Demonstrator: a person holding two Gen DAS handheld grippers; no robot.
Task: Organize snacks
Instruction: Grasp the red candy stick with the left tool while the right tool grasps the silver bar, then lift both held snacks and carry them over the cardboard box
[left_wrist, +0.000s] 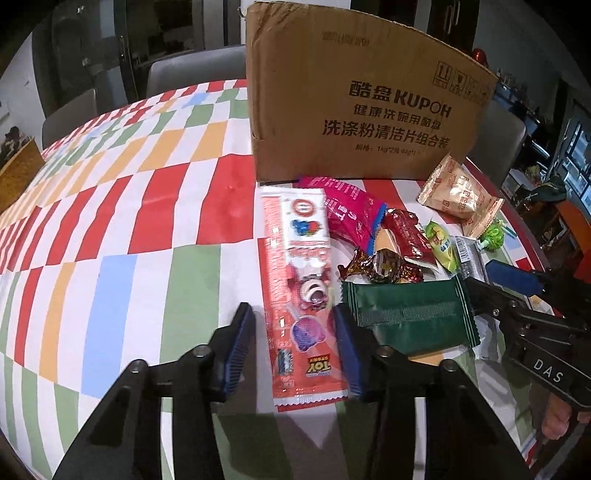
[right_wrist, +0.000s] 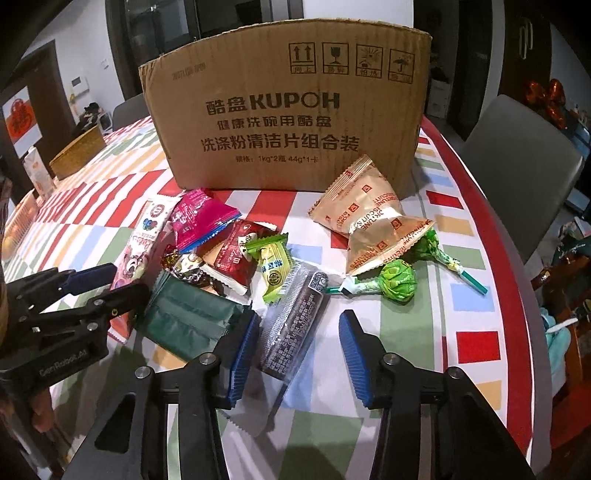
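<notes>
A pile of snacks lies before a brown cardboard box (left_wrist: 354, 99) (right_wrist: 288, 110). My left gripper (left_wrist: 295, 332) is open, its fingers either side of a long red-and-white Toy Story candy packet (left_wrist: 303, 295) (right_wrist: 142, 236). My right gripper (right_wrist: 299, 350) is open around a dark silver-edged bar wrapper (right_wrist: 291, 325) (left_wrist: 467, 258). A dark green packet (left_wrist: 406, 314) (right_wrist: 188, 317) lies between the two. Further back are a pink bag (right_wrist: 199, 221), a red packet (right_wrist: 240, 258), a small green candy (right_wrist: 275, 269), a beige biscuit bag (right_wrist: 369, 221) and two green lollipops (right_wrist: 399, 280).
The table (left_wrist: 147, 221) wears a checked red, green, blue and orange cloth. Grey chairs (right_wrist: 524, 158) stand at the far side and right. A wicker basket (right_wrist: 77, 151) sits at the far left. The table's red edge (right_wrist: 498, 295) curves down the right.
</notes>
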